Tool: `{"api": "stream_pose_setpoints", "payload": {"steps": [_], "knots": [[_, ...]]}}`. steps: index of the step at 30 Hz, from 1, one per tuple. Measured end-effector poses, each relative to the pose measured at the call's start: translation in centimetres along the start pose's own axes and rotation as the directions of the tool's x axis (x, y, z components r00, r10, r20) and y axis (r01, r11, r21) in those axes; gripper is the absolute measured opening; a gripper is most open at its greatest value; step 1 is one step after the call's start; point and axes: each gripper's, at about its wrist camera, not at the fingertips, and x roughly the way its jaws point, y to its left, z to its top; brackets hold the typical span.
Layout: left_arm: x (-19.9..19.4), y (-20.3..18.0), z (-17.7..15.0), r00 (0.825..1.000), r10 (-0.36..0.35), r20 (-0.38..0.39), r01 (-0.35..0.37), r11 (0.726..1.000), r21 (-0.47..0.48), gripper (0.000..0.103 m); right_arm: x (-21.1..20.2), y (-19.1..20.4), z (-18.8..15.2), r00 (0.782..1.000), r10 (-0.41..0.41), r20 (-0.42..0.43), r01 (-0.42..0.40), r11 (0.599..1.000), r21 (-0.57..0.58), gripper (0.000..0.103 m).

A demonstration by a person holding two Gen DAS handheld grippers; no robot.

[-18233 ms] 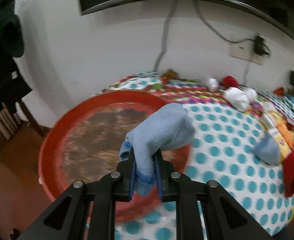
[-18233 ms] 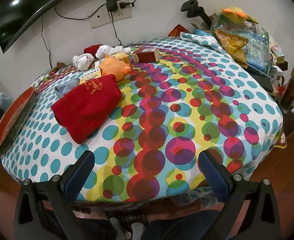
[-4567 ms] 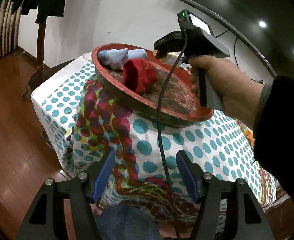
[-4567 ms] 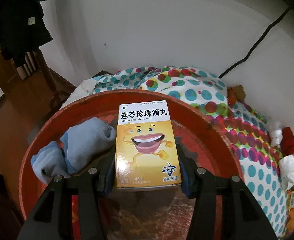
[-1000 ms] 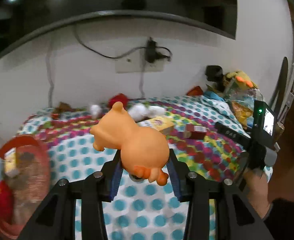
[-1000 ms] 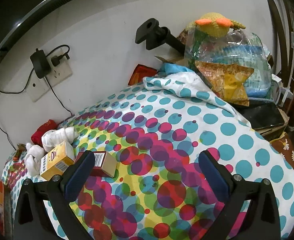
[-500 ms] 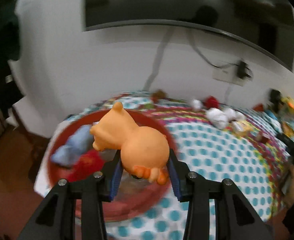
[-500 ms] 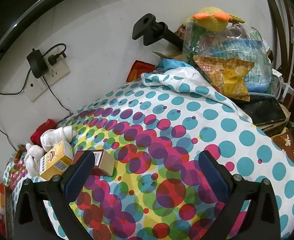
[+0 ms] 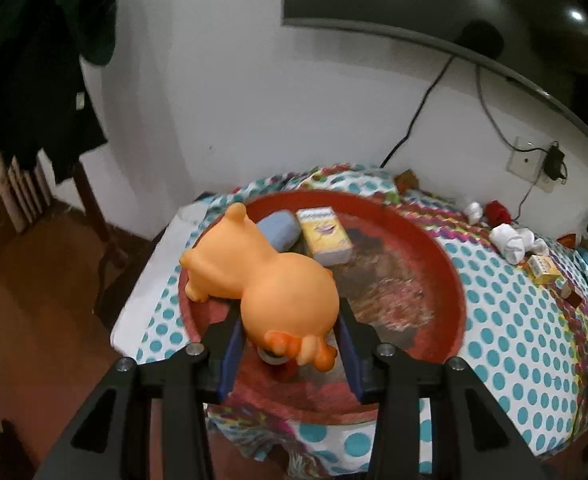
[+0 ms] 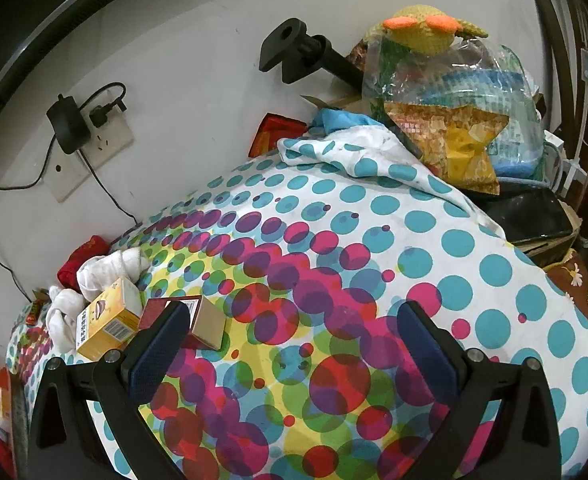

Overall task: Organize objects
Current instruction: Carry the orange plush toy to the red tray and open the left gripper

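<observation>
One orange toy pig [image 9: 270, 280] clamped in left gripper [image 9: 290, 354], above red tray [image 9: 434, 256] holding one yellow box [image 9: 326, 234], one blue sock [image 9: 280, 230]. Right gripper [image 10: 290, 350] spread wide, empty, over dotted cloth [image 10: 434, 264]; two boxes [image 10: 110, 322] left of it.

Dark jacket [image 9: 42, 60], wall socket [image 10: 90, 152]

Left wrist view: orange toy [image 9: 270, 280] covers near-left part of red tray [image 9: 450, 280]; a red item [image 9: 284, 372] under it is mostly hidden, identity unclear. Blue cloth [image 9: 280, 230] partly hidden behind toy. Right wrist view: maroon box [image 10: 198, 320] partly behind a finger; tray cut by left edge.
</observation>
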Motion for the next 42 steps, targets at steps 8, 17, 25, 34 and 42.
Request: {"api": "stream_pose_setpoints", "payload": {"steps": [8,17,25,34,42], "knots": [[-0.1,4.2,-2.3,0.999,0.031,-0.024,-0.033,0.997,-0.074,0.043,0.1,0.1,0.0,1.0,-0.005,-0.003,0.005,1.0,-0.003,0.103],[1.7,4.4,-1.4,0.999,0.027,-0.044,-0.03,0.997,-0.076,0.044,0.0,0.1,0.0,1.0,-0.004,-0.003,0.004,1.0,-0.005,0.103],[5.1,-4.2,2.6,0.994,-0.081,-0.069,0.087,0.992,0.092,0.044,0.2,0.3,0.1,1.0,-0.009,-0.01,0.009,1.0,-0.014,0.103],[14.5,-13.3,7.3,0.975,-0.063,-0.214,0.1,0.981,0.165,0.045,0.3,0.7,0.1,1.0,-0.012,-0.011,0.012,1.0,-0.024,0.103],[19.9,-14.2,7.7,0.963,0.043,-0.265,-0.003,0.989,0.15,0.045,0.2,0.8,0.0,1.0,-0.015,-0.004,0.015,0.999,-0.034,0.103]]}}
